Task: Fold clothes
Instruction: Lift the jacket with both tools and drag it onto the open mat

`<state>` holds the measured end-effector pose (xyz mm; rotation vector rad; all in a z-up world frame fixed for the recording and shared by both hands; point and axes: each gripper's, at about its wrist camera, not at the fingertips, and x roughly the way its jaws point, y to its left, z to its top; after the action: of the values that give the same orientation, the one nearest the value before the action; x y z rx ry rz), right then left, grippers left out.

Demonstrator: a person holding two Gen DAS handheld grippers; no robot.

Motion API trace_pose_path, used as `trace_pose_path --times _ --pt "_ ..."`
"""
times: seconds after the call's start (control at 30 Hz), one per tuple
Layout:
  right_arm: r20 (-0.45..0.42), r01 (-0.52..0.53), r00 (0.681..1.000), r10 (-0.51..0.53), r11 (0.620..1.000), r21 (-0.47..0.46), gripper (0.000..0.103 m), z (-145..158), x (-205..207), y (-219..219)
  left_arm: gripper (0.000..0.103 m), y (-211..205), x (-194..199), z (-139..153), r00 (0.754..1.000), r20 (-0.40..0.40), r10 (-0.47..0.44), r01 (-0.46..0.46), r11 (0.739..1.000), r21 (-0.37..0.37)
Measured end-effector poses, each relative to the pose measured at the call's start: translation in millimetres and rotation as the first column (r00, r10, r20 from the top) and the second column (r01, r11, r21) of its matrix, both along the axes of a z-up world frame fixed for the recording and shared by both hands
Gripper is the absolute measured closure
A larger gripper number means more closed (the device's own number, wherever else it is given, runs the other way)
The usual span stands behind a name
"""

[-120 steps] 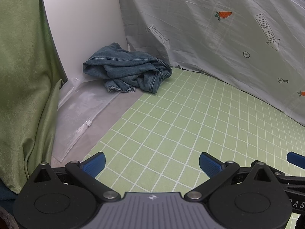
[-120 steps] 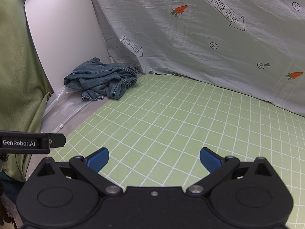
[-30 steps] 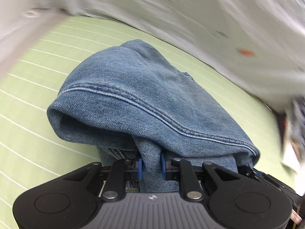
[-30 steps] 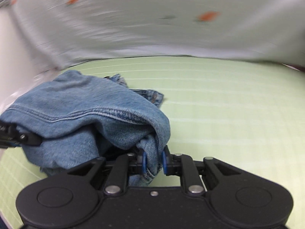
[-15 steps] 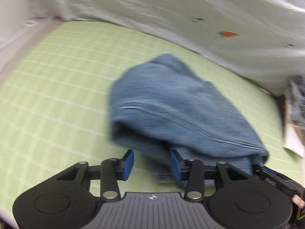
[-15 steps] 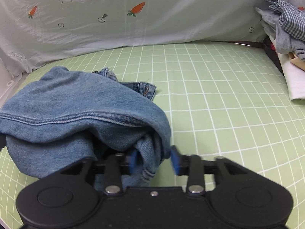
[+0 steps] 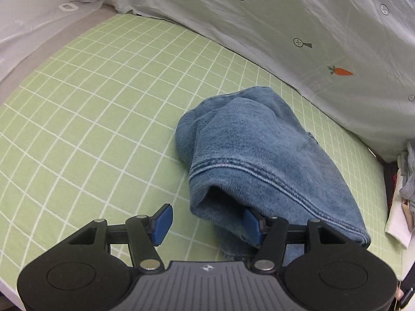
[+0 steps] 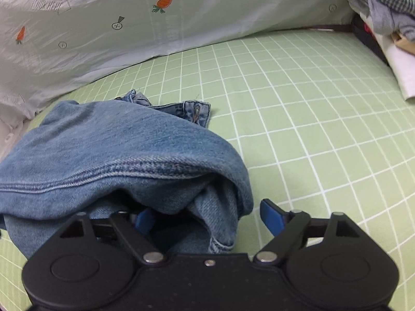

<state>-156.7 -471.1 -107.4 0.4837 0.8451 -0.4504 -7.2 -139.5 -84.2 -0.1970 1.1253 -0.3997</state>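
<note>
A crumpled pair of blue jeans (image 7: pixel 262 155) lies in a heap on the green checked mat (image 7: pixel 103 98). My left gripper (image 7: pixel 207 224) is open at the heap's near edge; its right finger is tucked under the denim fold, its left finger is over bare mat. In the right wrist view the jeans (image 8: pixel 116 150) fill the left half, with the button waistband (image 8: pixel 194 111) poking out behind. My right gripper (image 8: pixel 207 219) is open, the denim hangs loose between its fingers, and its left finger is partly hidden under the fold.
A pale sheet with carrot prints (image 8: pixel 160 26) hangs along the back. A pile of other clothes (image 8: pixel 384 7) lies at the mat's right edge, also seen in the left wrist view (image 7: pixel 404 181). Clear plastic (image 7: pixel 31 23) lies at the far left.
Both grippers were shut on the jeans a second ago and have opened wide. The jeans have dropped and settled on the mat in a heap.
</note>
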Motion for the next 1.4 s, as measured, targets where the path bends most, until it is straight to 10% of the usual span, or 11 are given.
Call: trace_pose_path --times 0.03,0.1,0.13,0.53,0.67,1.13,1.23,1.4 --pt "0.008 0.002 1.000 -0.002 1.000 0.014 0.079 -1 -1 -2 0.050 1 3 -3 1.000 -0.016 0.012 -0.013 1.000 -0.020" --pt "-0.006 0.008 1.000 -0.008 0.999 -0.034 0.082 0 -6 -2 0.096 4 8 -10 0.998 -0.049 0.043 -0.046 0.998 -0.054" --pt "0.005 0.004 1.000 -0.004 0.998 -0.059 0.083 4 -10 -2 0.099 6 11 -14 0.996 -0.066 0.061 -0.065 0.996 -0.066" --pt "0.050 0.054 0.998 -0.034 0.869 -0.491 0.086 104 -95 13 0.099 17 -26 57 0.970 0.241 0.036 -0.046 0.998 0.037" --pt "0.135 0.101 0.990 -0.042 0.877 -0.470 0.085 133 -103 6 0.099 15 -28 103 0.925 0.378 0.044 -0.056 0.998 0.022" --pt "0.322 0.121 0.945 0.062 0.847 -0.517 0.087 177 36 -45 0.099 -44 112 159 0.769 0.635 0.069 -0.102 0.995 0.015" --pt "0.305 0.126 0.951 0.051 0.835 -0.535 0.085 165 77 -56 0.095 -68 150 141 0.797 0.600 0.070 -0.113 0.993 0.035" --pt "0.083 0.055 0.996 -0.020 0.896 -0.441 0.061 110 119 -80 0.072 -82 181 63 0.940 0.332 0.080 -0.120 0.987 0.103"
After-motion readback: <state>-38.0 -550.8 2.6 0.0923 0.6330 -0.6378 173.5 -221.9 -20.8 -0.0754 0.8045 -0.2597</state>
